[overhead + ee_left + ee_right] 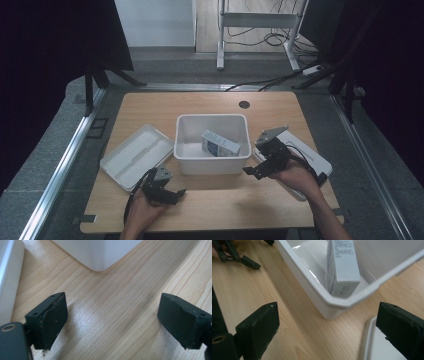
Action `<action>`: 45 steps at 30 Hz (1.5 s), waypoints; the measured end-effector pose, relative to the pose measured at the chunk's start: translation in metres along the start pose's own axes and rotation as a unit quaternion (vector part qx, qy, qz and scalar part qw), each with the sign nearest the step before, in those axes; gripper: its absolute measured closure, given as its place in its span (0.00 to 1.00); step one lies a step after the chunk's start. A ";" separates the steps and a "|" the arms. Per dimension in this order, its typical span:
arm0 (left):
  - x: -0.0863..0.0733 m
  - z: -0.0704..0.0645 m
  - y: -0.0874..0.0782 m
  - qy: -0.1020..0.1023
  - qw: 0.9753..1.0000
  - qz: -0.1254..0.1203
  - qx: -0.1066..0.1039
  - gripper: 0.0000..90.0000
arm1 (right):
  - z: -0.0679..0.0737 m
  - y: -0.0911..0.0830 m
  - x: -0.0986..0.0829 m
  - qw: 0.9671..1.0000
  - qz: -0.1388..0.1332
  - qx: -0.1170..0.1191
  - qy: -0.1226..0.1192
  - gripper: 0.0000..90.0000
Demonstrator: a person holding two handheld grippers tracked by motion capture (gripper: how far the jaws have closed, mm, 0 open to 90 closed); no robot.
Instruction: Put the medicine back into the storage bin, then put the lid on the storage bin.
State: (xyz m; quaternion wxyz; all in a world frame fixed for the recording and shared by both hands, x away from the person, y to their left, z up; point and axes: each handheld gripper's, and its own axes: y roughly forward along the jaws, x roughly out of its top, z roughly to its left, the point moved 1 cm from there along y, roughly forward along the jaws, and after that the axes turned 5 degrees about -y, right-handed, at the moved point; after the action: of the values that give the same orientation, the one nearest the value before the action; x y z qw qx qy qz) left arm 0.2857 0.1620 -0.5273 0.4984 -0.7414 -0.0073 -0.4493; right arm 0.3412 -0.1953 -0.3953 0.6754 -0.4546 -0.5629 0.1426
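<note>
We find the light wooden table (210, 205) carrying a white rectangular plastic tub (212, 145); inside it, leaning toward the right wall, lies a white-and-blue carton (220, 143), long axis running left-right. The right gripper (256, 171) sits nearer, just outside the tub's right front corner, jaws wide apart and empty. The left gripper (172, 194) rests low on the table, likewise spread and empty.

Carton (342, 267) upright in white tub (312, 293), beyond open claw (328, 331)

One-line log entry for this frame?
left tongs: open, empty | right tongs: open, empty | carton: in white bin | lid: left of bin
</note>
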 end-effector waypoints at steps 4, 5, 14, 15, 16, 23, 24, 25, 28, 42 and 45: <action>0.000 -0.001 0.001 0.003 1.000 0.006 -0.002 0.05 | 0.004 0.003 -0.014 1.000 -0.009 -0.008 0.005 0.05; 0.000 -0.001 0.001 0.005 1.000 0.007 -0.003 0.05 | 0.005 0.005 -0.018 1.000 -0.013 -0.007 0.009 0.05; 0.000 -0.003 0.002 0.006 1.000 0.012 -0.004 0.00 | 0.011 0.029 -0.050 0.999 -0.033 -0.016 0.025 0.06; 0.000 -0.003 0.002 0.006 1.000 0.012 -0.004 0.00 | 0.011 0.033 -0.053 0.999 -0.035 -0.017 0.031 0.05; 0.000 -0.003 0.002 0.006 1.000 0.012 -0.004 0.00 | 0.011 0.037 -0.057 0.999 -0.038 -0.018 0.034 0.05; 0.000 -0.003 0.002 0.005 1.000 0.012 -0.004 0.00 | 0.016 0.069 -0.086 0.998 -0.038 -0.014 0.047 0.05; 0.000 -0.003 0.002 0.005 1.000 0.012 -0.004 0.00 | 0.016 0.072 -0.090 0.998 -0.038 -0.014 0.050 0.05; 0.000 -0.003 0.002 0.005 1.000 0.012 -0.004 0.00 | 0.017 0.075 -0.093 0.998 -0.038 -0.013 0.050 0.05; 0.000 -0.003 0.002 0.005 1.000 0.012 -0.004 0.00 | 0.017 0.081 -0.103 0.998 -0.041 -0.025 0.048 0.02; 0.005 0.007 -0.007 -0.005 1.000 0.030 -0.003 0.00 | 0.018 0.083 -0.105 0.997 -0.036 -0.053 0.053 0.00; 0.009 0.011 -0.012 0.006 0.999 0.046 -0.003 0.02 | 0.018 0.083 -0.105 0.997 -0.036 -0.053 0.053 0.00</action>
State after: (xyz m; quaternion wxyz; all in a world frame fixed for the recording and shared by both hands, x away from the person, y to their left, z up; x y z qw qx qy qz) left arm 0.2928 0.1723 -0.5131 0.5164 -0.7397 0.0306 -0.4305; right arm 0.3172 -0.2152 -0.5263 0.6839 -0.4761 -0.5491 0.0636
